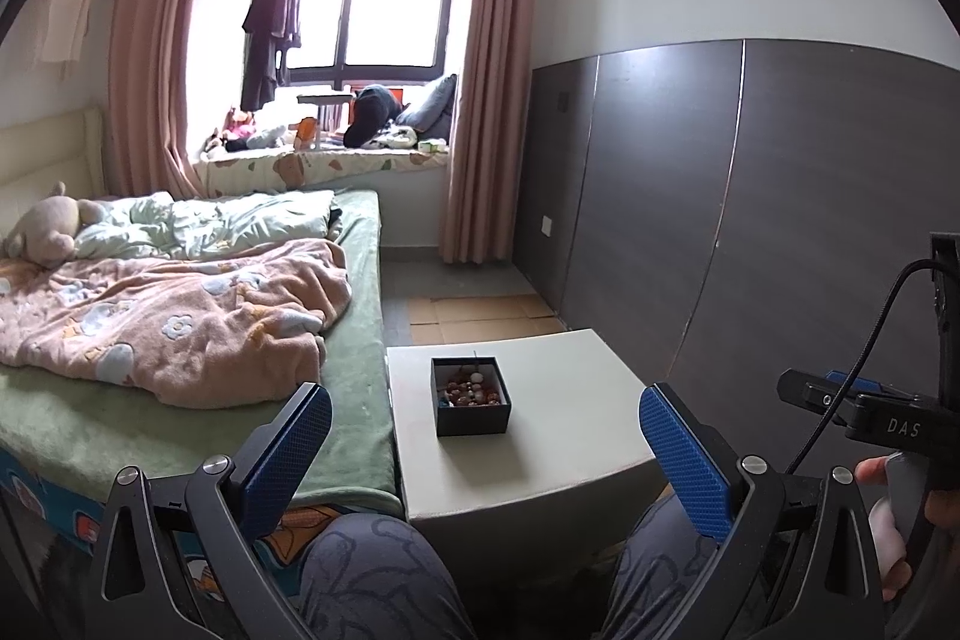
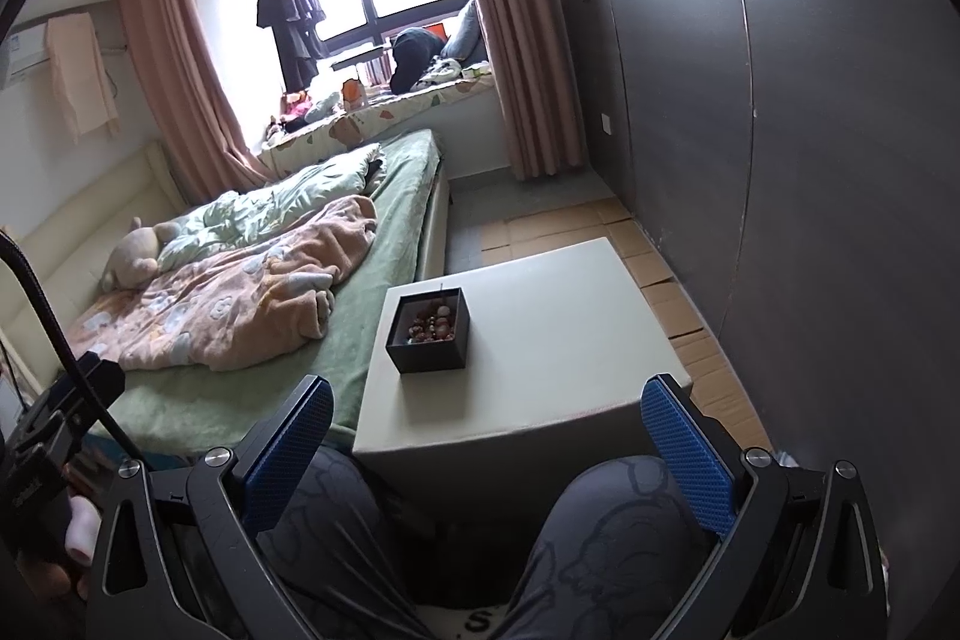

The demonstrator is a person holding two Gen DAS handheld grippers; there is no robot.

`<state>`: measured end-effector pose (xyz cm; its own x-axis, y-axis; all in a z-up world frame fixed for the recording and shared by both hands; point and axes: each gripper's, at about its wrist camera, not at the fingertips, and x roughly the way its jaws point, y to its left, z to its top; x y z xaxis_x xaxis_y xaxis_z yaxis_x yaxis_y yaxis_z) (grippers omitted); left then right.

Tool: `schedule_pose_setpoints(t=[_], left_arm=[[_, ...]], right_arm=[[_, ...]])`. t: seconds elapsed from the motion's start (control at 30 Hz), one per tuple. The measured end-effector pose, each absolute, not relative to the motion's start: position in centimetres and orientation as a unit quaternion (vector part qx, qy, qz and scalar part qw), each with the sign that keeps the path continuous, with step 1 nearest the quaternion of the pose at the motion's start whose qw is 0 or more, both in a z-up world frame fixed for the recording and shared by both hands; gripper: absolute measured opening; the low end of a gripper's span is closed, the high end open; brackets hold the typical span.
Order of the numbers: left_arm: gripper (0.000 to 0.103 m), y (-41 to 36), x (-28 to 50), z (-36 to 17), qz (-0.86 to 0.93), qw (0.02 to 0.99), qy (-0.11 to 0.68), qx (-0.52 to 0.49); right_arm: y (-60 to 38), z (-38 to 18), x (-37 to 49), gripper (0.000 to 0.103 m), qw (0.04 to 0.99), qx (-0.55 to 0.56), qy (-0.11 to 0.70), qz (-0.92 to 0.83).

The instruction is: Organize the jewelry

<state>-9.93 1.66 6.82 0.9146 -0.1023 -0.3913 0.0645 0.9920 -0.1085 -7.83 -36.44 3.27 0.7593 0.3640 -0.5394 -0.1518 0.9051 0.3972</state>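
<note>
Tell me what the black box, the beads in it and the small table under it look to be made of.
Black box: likely rigid cardboard, matte; sharp thin walls, no shine.
Beads: red, brown and white, glossy; perhaps glass, stone or plastic, too small to tell.
Small table: smooth off-white surface with a soft sheen and rounded edges, possibly leatherette or painted board.

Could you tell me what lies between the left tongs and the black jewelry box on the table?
Only bare white table top; the left wrist view shows it, between the open left tongs and the black jewelry box.
</note>
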Motion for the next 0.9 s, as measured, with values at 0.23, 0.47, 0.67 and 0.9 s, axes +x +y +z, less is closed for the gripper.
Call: schedule_pose_setpoints(t=[0.23, 0.47, 0.67, 0.9], left_arm=[[0.102, 1.60, -10.21, 6.91, -0.043, 0.977, 0.202, -0.044], [0.102, 1.53, -10.51, 7.04, -0.039, 0.979, 0.198, -0.041], [0.102, 1.58, -10.54, 7.21, -0.037, 0.979, 0.197, -0.040], [0.102, 1.57, -10.57, 7.16, -0.040, 0.978, 0.200, -0.039]], right_arm=[[-36.17, 3.37, -8.11, 0.103, 0.925, 0.163, 0.315, 0.139], [-36.29, 3.48, -8.39, 0.103, 0.925, 0.163, 0.316, 0.133], [-36.39, 3.51, -8.39, 0.103, 0.924, 0.165, 0.317, 0.133], [-36.15, 3.53, -8.31, 0.103, 0.924, 0.161, 0.320, 0.131]])
